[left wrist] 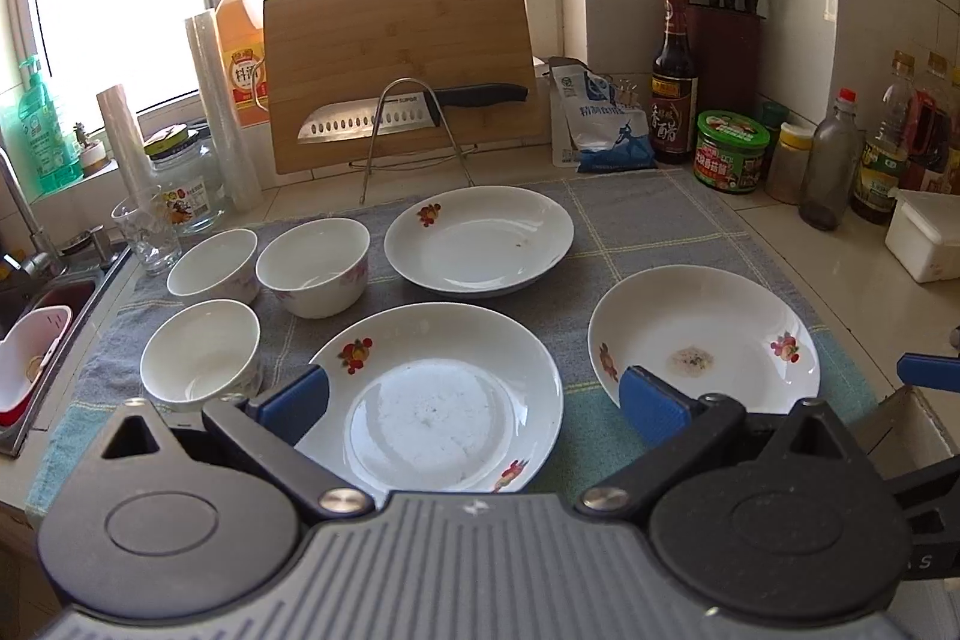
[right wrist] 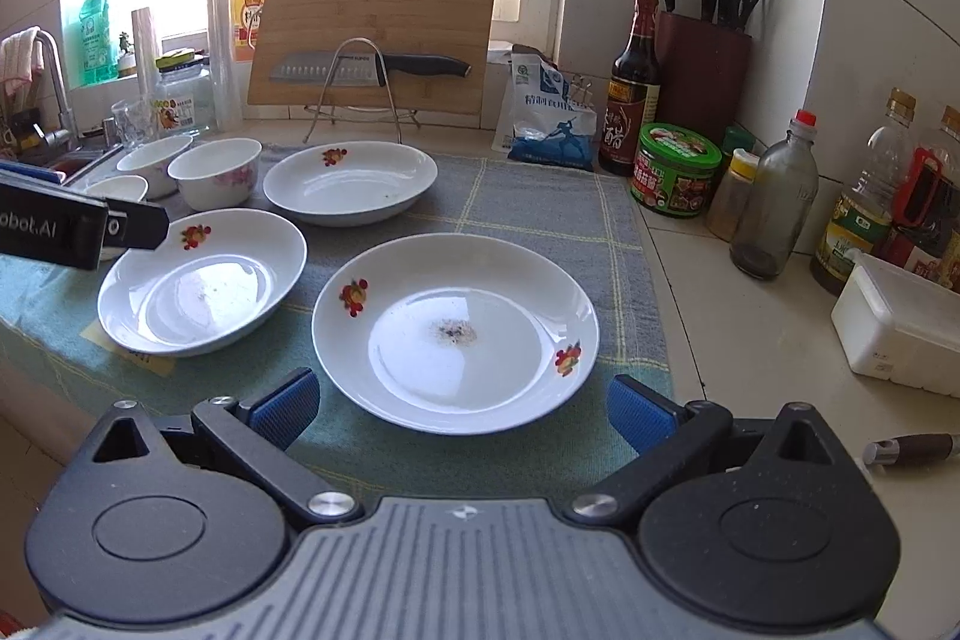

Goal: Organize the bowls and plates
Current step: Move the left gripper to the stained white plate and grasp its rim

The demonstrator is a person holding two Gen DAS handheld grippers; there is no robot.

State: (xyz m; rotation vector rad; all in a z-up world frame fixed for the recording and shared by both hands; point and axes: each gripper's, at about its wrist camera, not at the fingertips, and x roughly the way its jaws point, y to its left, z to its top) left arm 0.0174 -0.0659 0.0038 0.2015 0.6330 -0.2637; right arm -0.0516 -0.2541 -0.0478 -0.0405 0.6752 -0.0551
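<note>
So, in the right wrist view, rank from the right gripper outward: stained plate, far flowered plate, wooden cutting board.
1. White stained plate, just ahead of the right gripper.
2. Far flowered white plate, back left on the cloth.
3. Wooden cutting board, upright under the window.

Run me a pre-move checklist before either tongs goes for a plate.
1. Left tongs open and empty: ok, jaws spread wide over the near-left plate.
2. Right tongs open and empty: ok, jaws spread in front of the near-right plate.
3. Plates lying flat and apart on the cloth: ok, the far plate and both near ones sit singly, none stacked.
4. Plates clean enough to stack: not ok, a dark residue spot sits in the middle of the near-right plate.
5. Bowls upright and unstacked: ok, three stand separately at left.
6. Rims free of chips: cannot tell.
</note>
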